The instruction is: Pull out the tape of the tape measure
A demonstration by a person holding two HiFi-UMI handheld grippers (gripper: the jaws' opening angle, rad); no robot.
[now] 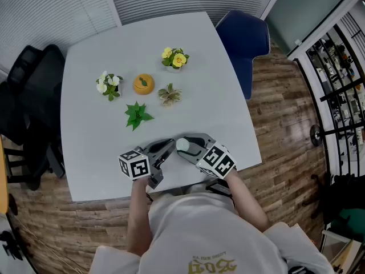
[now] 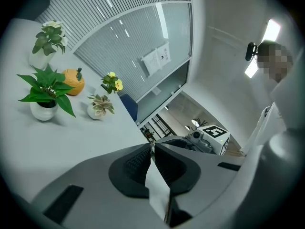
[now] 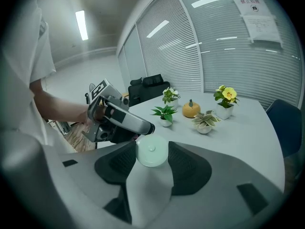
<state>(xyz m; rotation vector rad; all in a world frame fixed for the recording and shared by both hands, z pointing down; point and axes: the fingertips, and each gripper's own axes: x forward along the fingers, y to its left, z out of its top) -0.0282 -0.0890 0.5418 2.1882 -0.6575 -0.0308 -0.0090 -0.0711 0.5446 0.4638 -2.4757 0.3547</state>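
At the lower centre of the head view, over the near edge of the white table [image 1: 217,67], your right gripper [image 1: 190,148] is clamped across the small round, pale-green tape measure [image 3: 151,150]. Your left gripper [image 2: 152,148] has its jaws pressed together just beside the case — whether they have caught the tape's end tab is too small to tell. The case looks like light, smooth plastic that could twist between the pads, so grip across its widest part; the tape is probably thin and spring-loaded — pinch the tab itself.
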